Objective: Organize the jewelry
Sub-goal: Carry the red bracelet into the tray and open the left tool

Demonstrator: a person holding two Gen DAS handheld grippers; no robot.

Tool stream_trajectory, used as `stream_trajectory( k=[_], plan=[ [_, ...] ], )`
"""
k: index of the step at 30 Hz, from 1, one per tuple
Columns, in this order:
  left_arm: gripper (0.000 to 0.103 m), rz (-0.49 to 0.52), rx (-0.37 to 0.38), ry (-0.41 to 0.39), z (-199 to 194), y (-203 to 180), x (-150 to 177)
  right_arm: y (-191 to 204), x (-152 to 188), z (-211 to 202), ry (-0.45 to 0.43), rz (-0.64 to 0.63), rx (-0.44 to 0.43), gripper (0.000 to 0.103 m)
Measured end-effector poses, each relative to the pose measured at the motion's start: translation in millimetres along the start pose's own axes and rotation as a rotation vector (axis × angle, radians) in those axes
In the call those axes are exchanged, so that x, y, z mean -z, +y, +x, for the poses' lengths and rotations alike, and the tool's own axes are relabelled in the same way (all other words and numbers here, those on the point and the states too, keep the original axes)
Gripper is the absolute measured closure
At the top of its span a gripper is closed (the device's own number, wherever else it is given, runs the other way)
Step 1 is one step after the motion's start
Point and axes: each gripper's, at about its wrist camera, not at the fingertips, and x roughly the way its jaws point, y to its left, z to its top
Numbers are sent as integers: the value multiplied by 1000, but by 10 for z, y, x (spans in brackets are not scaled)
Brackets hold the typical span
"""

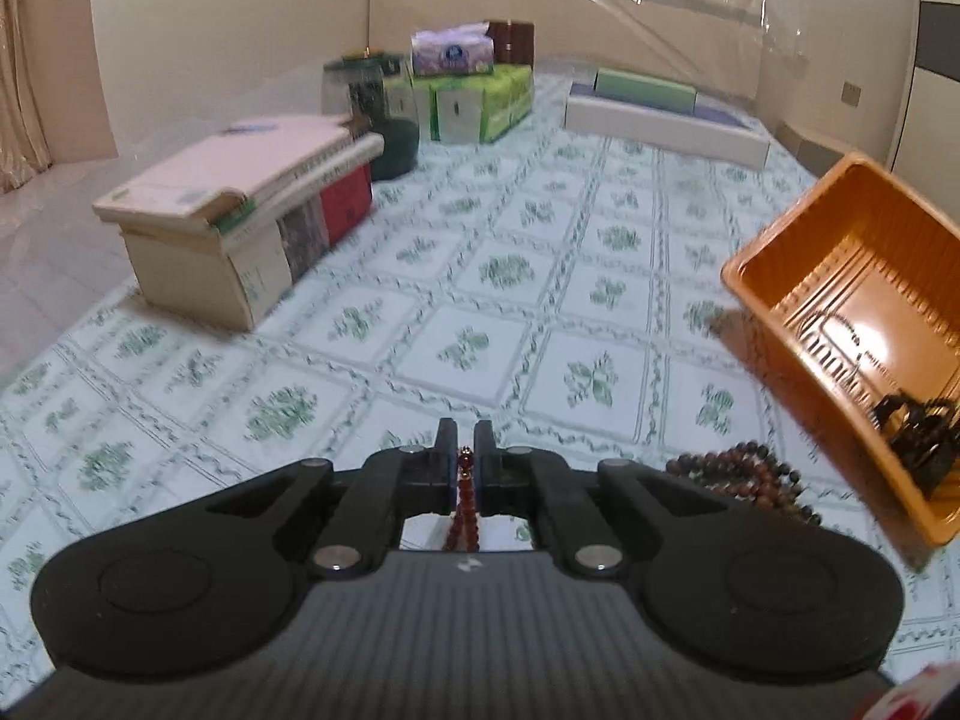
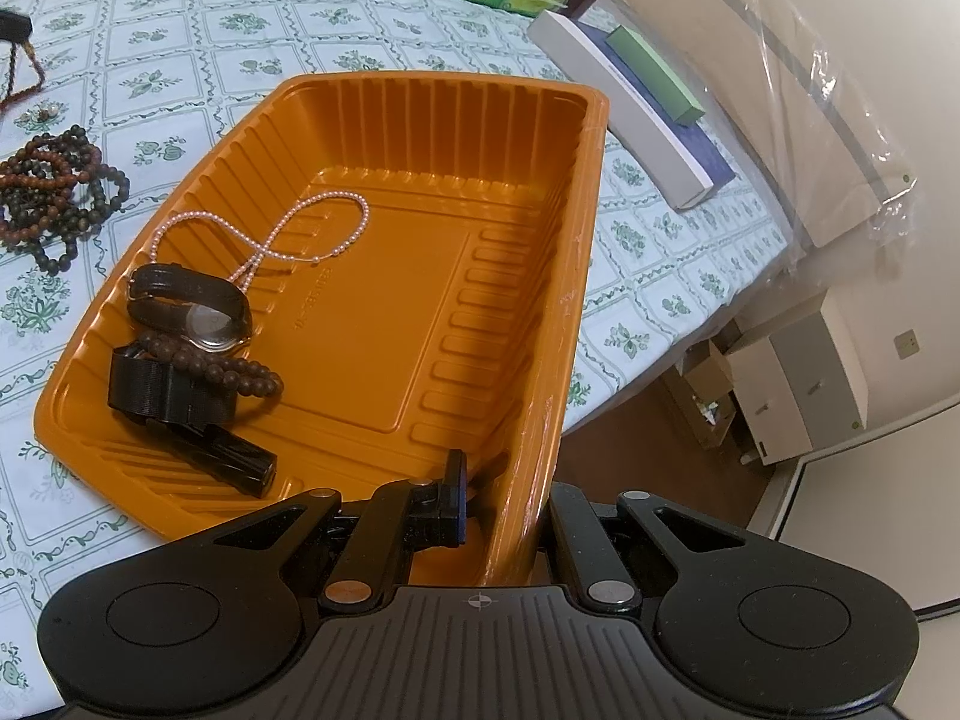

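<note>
My left gripper (image 1: 465, 441) is shut on a thin string of dark red beads (image 1: 465, 483), which hangs down between its fingers above the tablecloth. In the right wrist view this red string (image 2: 24, 69) dangles at the far left. A pile of brown and black bead bracelets (image 1: 744, 474) (image 2: 54, 192) lies on the cloth beside the orange plastic tray (image 1: 780, 252) (image 2: 432, 84). My right gripper (image 2: 510, 504) is shut on the tray's near right wall, one finger inside. In the tray lie a pink pearl necklace (image 2: 264, 240), a watch (image 2: 198, 312), a brown bracelet (image 2: 234, 369) and a black tube (image 2: 231, 462).
A stack of books on boxes (image 1: 240, 210) stands at the left. A dark green jar (image 1: 375, 102) and tissue boxes (image 1: 480, 90) are at the back, a flat white box (image 1: 660, 120) at the back right. The table edge and the floor (image 2: 630, 450) lie right of the tray.
</note>
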Motion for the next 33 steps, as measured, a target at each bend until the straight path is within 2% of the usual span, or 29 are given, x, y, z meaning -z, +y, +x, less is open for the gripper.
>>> stream_trajectory(
  k=[7, 14, 18, 25, 33],
  plan=[
    [99, -20, 38, -61, -288, 16, -218, 7, 7, -14, -1, 4, 0, 97],
    [99, 11, 90, -103, -466, -221, -429, 3, 11, -16, -2, 5, -1, 97],
    [99, 25, 160, -118, -471, -479, -547, -4, 13, -14, -2, 8, -4, 97],
    [99, 90, 295, -123, -329, -1146, -702, -14, 18, -12, -3, 11, -8, 97],
    [99, 139, 414, -86, -117, -1797, -770, -14, 19, -3, -5, 12, -12, 97]
  ],
)
